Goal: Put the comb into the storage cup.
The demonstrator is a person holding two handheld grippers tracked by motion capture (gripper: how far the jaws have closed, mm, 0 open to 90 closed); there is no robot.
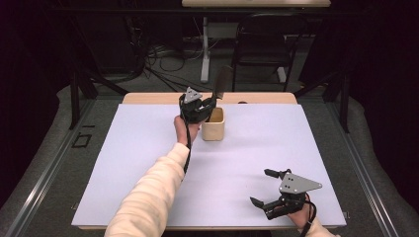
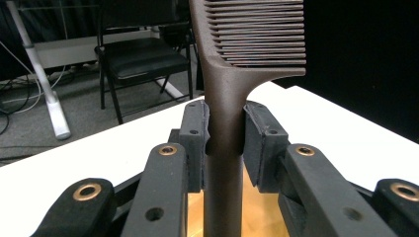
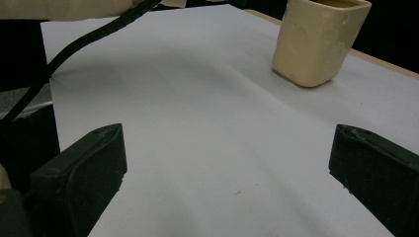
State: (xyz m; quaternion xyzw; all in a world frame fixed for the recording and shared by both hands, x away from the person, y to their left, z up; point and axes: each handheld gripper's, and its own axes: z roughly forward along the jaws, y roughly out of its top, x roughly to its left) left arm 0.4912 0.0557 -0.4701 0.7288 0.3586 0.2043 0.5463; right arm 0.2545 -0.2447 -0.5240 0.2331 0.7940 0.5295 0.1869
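Left gripper (image 1: pixel 206 109) pinching dark brown plastic comb (image 2: pixel 232 98) by handle | long axis upright, over cream square cup (image 1: pixel 213 124) near tabletop's far edge | right gripper (image 1: pixel 267 187) spread, empty, near front-right corner

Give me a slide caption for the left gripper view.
Left gripper clamps a brown comb by its handle, upright above the wooden cup.

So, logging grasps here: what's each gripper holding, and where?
Left gripper clamps the brown comb by its handle, just below the teeth; right gripper holds nothing.
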